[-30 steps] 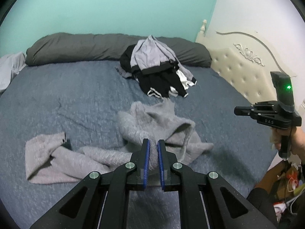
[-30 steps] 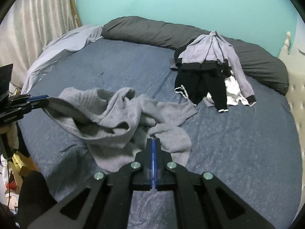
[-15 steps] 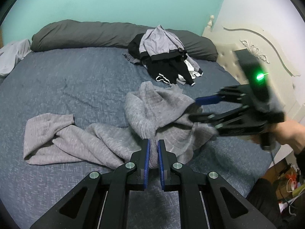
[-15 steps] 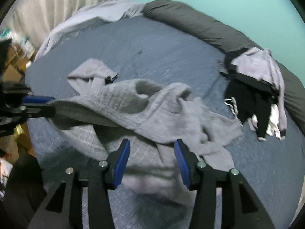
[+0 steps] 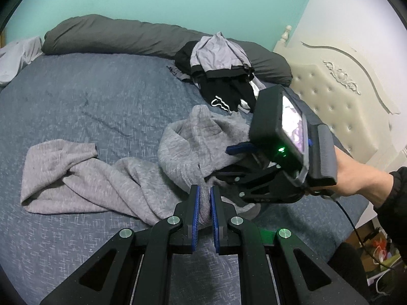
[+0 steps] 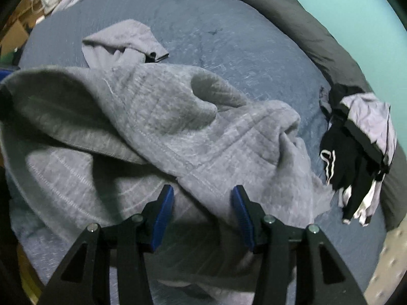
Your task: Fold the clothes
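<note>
A crumpled grey hoodie [image 5: 122, 178] lies on the blue bed sheet [image 5: 76, 96], one sleeve stretched out to the left. My left gripper [image 5: 204, 190] is shut on a fold of its edge near the front of the bed. My right gripper [image 5: 229, 162], held by a person's hand [image 5: 356, 175], hovers tilted steeply down over the hood, just right of the left one. In the right wrist view the right gripper [image 6: 202, 193] stands open, with a seam of the hoodie [image 6: 165, 117] running between the blue pads, which do not press on it.
A pile of black and lilac clothes [image 5: 221, 76] leans on a long dark grey pillow [image 5: 114, 35] at the back. A cream padded headboard [image 5: 330, 89] borders the bed on the right. Boxes and clutter lie on the floor beside the bed [image 6: 15, 33].
The right gripper opened, rolled and swung in and down from the right until it hangs over the hood. The left gripper sank a little, still pinching the hoodie.
</note>
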The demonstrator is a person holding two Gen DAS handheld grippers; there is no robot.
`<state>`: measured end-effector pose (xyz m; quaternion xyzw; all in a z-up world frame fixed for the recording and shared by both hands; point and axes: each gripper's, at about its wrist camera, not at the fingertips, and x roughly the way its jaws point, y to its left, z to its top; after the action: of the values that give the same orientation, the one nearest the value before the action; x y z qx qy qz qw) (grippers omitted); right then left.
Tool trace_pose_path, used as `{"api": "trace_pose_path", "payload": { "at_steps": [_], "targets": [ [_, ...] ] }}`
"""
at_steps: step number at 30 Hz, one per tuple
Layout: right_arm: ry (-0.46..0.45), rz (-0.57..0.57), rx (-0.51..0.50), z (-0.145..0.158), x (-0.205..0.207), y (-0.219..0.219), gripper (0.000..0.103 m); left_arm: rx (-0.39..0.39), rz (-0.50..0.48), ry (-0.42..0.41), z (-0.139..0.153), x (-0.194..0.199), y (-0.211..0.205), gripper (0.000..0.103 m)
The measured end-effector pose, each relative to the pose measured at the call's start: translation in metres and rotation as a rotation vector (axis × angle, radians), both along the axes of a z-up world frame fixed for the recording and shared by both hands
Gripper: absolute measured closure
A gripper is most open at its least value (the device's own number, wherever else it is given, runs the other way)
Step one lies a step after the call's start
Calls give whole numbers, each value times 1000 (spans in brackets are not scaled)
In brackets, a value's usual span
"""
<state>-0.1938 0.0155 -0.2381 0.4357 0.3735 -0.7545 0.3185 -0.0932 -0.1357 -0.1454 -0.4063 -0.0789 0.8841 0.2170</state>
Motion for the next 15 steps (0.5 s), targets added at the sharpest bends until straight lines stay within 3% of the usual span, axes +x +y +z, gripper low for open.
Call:
{"api": "trace_pose_path", "payload": {
  "at_steps": [6, 7, 9, 10, 15],
  "targets": [
    [-4, 1, -2, -10, -9, -11, 56, 15, -1, 2, 1, 0, -1, 94],
    [-3, -2, -9, -9, -11, -12, 62, 15, -1, 2, 1, 0, -1, 94],
    [3, -8, -22, -6, -12, -10, 85, 13, 0, 0, 1, -1, 0, 94],
    [2, -17, -39, -3, -12, -9, 91, 13, 1, -1, 2, -1, 0, 94],
    [47, -69, -124, 28, -12, 6, 96, 7, 22, -2, 3, -1, 0, 94]
  ]
}}
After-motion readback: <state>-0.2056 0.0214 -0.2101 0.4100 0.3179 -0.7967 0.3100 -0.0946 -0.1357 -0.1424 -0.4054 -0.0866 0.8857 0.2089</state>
